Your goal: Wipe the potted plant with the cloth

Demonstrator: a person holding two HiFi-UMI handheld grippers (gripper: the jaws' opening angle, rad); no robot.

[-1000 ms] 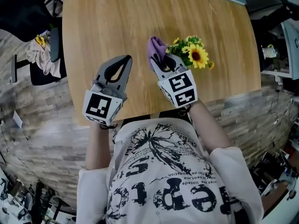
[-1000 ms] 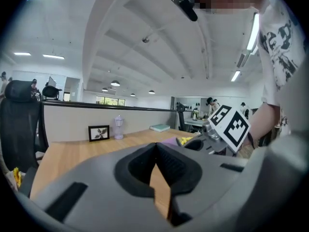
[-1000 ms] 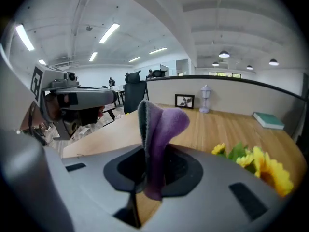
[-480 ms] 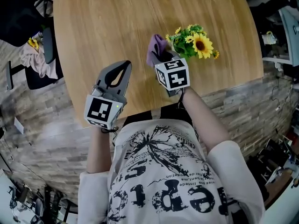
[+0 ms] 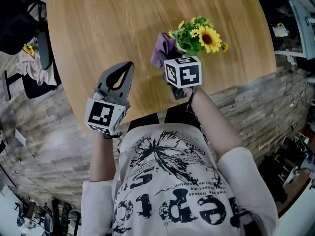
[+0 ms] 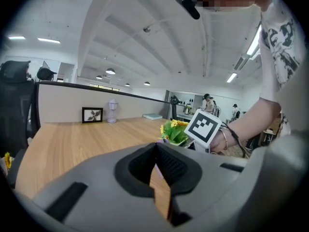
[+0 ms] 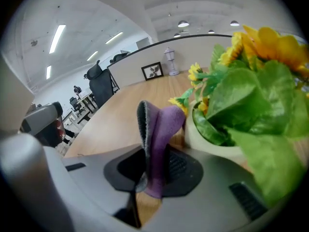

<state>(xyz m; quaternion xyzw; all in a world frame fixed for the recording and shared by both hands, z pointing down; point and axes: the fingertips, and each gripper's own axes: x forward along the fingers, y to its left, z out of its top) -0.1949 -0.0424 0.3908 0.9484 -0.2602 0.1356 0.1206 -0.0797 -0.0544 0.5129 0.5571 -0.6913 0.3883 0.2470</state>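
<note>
The potted plant [image 5: 199, 36] has yellow flowers and green leaves in a pale pot [image 7: 212, 141] and stands on the round wooden table [image 5: 108, 28]. A purple cloth [image 5: 162, 48] sticks up from my right gripper [image 7: 150, 174], which is shut on it just left of the pot. In the right gripper view the cloth [image 7: 157, 134] stands folded right beside the pot's rim. My left gripper [image 5: 123, 73] hovers over the table's near edge, to the left, shut and empty. In the left gripper view the plant [image 6: 175, 131] shows beyond the closed jaws.
A picture frame [image 6: 91, 114] and a small white lantern [image 6: 112, 110] stand at the table's far side. A teal book [image 6: 152, 116] lies farther right. Office chairs [image 5: 34, 58] stand left of the table. The person's torso is close to the near table edge.
My right gripper has rolled and sunk with the cloth, coming close beside the plant's pot. My left gripper has dropped a little.
</note>
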